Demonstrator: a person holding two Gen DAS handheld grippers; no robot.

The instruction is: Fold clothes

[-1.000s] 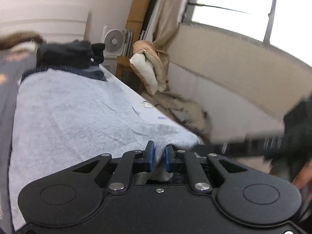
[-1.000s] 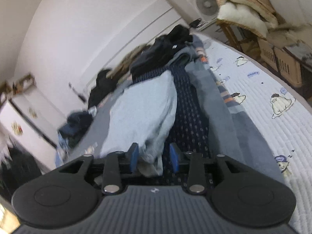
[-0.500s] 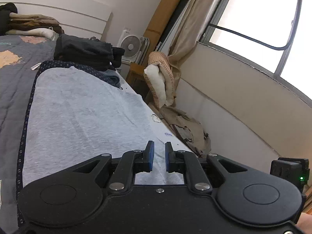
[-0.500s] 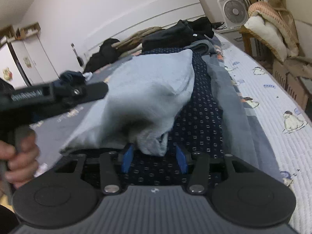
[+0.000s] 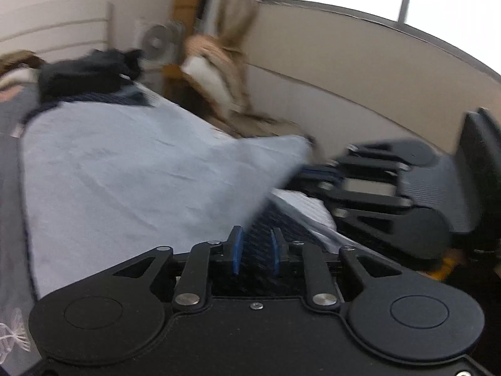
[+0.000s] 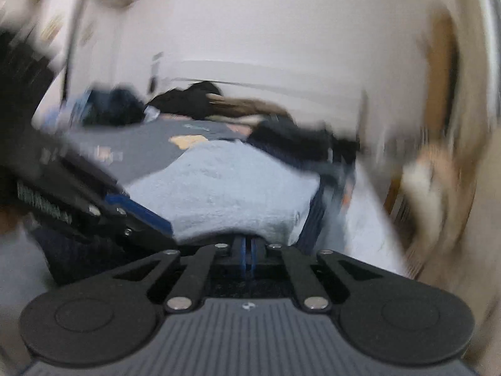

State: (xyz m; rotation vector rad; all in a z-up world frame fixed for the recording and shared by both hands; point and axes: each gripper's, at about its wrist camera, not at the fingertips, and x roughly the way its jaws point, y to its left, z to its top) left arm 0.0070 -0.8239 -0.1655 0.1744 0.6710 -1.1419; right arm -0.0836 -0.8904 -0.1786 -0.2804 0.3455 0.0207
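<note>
Two black hand-held grippers are in view, one per hand, and one pale blue knitted garment [image 5: 125, 181] lies between them, spread flat along the bed [image 5: 9, 163] over a navy cloth with a small pale square print [image 5: 266, 228].

The garment is a soft, slightly fuzzy light blue, mostly smooth with a few shallow creases. Its near right corner is drawn out into a taut point that runs toward the right gripper [image 5: 316, 172], lifting off the navy cloth below. In the right wrist view the garment's near edge [image 6: 225, 188] bulges as a rounded fold just in front of the right gripper [image 6: 248, 252], whose blue-padded jaws are pressed together with only a thin slit between them; whether the fabric is pinched there the blur does not settle.

The left gripper [image 5: 254, 252] hovers over the navy cloth beside the garment's near edge; its jaws are opening, with only the printed cloth seen through the gap and nothing pressed by the pads.

At the far end of the bed sits one pile of dark folded clothes [image 5: 84, 75]. Beyond it stand a white fan [image 5: 156, 42] and a tan cushion with a white lining [image 5: 213, 72]. No containers show.
</note>
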